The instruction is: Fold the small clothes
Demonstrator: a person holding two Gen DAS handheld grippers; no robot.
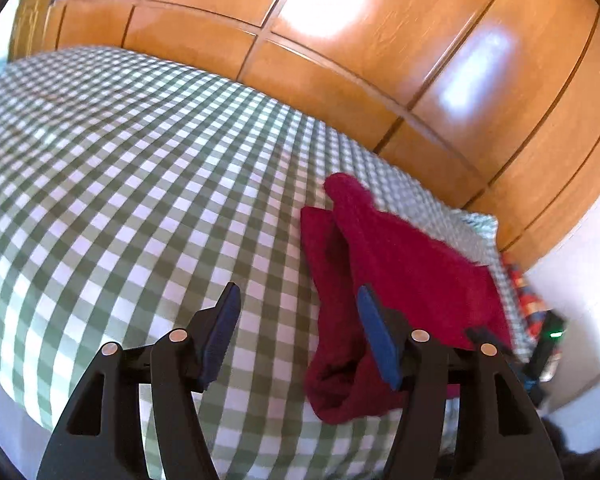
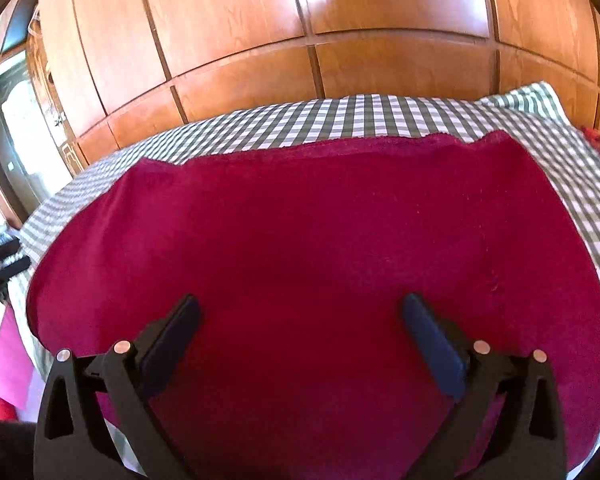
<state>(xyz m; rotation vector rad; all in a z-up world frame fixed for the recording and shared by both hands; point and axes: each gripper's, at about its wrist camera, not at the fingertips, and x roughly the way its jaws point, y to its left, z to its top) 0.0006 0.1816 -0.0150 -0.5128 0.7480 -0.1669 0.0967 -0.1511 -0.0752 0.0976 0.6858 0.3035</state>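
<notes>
Lying flat on the checked bedsheet [image 1: 120, 184], the red cloth [image 2: 320, 220] was seen beneath the released right tongs [image 2: 300, 316] and just right of the released, empty left tongs [image 1: 298, 304].

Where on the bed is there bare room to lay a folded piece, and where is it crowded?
Free: the green-and-white checked bedspread between the dark red fleece cloth and the wooden wardrobe panels, left of the cloth. Crowded: the right bed edge, where the cloth lies against a checked pillow.
</notes>
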